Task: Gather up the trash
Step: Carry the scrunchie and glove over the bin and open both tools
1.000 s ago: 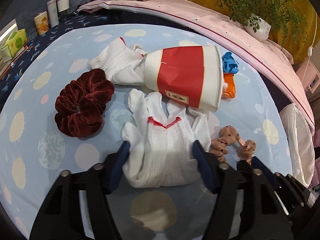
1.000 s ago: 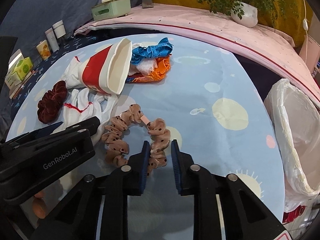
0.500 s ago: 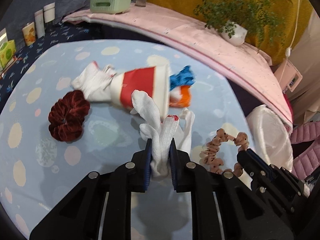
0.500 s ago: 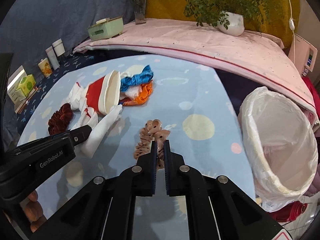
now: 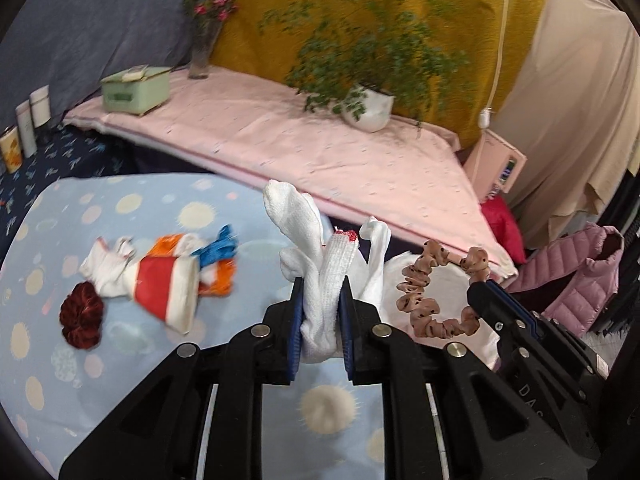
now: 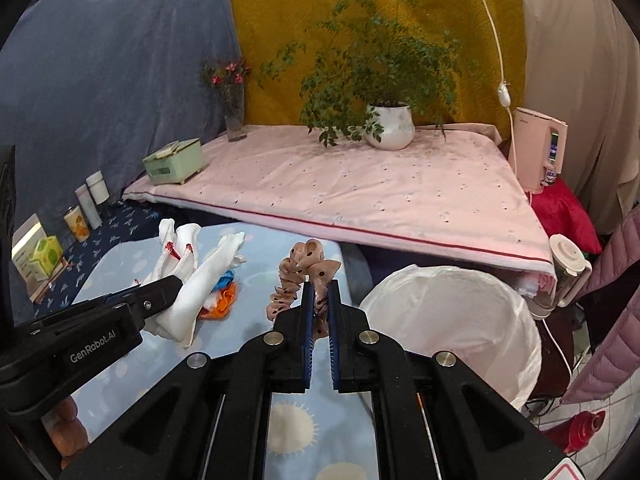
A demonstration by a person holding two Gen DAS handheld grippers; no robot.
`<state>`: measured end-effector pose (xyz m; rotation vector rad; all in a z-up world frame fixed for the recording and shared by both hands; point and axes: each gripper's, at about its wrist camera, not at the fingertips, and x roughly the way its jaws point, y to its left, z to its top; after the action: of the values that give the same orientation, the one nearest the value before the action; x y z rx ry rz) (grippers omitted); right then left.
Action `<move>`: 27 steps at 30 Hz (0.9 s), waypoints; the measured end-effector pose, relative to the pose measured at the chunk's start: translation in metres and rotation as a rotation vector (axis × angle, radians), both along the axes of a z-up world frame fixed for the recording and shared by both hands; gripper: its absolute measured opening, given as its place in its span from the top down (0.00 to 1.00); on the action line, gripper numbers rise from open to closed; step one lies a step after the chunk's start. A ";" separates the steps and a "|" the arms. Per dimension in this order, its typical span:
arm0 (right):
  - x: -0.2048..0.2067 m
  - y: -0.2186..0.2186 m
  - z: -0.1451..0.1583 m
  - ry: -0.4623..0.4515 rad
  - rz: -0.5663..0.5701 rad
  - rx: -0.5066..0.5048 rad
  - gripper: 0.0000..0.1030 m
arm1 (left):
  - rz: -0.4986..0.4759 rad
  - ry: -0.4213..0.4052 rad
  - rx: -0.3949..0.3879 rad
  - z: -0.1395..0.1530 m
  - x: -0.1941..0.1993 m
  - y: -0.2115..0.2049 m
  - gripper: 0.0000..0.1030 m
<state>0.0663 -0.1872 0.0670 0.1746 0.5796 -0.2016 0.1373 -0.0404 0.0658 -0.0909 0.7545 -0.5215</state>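
Observation:
My left gripper is shut on a white cloth glove with red trim and holds it in the air above the blue spotted table. The same glove hangs from the left gripper in the right wrist view. My right gripper is shut on a tan dotted scrunchie, also lifted; that scrunchie dangles at the right of the left wrist view. A white-lined trash bin stands beside the table at the right. On the table lie a red-and-white paper cup, another white glove, blue and orange wrappers and a dark red scrunchie.
A pink-covered ledge behind the table bears a potted plant, a green box and a vase of flowers. Small containers line the dark blue cloth at the left. A pink appliance and a pink jacket stand at the right.
Both grippers closed on their items, the left on the glove and the right on the tan scrunchie, then lifted them off the table and tipped up toward the ledge and bin.

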 end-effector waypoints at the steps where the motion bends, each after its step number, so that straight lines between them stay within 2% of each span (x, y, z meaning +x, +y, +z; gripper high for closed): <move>1: -0.003 -0.007 0.004 -0.008 -0.012 -0.001 0.94 | -0.015 -0.010 -0.005 0.005 -0.002 -0.008 0.85; 5: -0.014 -0.030 0.012 -0.028 -0.051 -0.005 0.94 | -0.073 -0.017 -0.023 0.018 -0.008 -0.038 0.85; 10: -0.026 -0.056 0.008 -0.028 -0.097 -0.001 0.94 | -0.133 -0.016 -0.028 0.020 -0.015 -0.073 0.85; 19: -0.032 -0.097 -0.014 0.005 -0.149 0.054 0.94 | -0.226 0.016 -0.017 0.002 -0.019 -0.122 0.85; 27: -0.024 -0.117 -0.035 0.055 -0.178 0.065 0.94 | -0.258 0.034 0.017 -0.014 -0.015 -0.147 0.81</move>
<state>0.0426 -0.3043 0.0316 0.2846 0.6259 -0.3614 0.1219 -0.1870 0.0521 0.0136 0.8089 -0.7605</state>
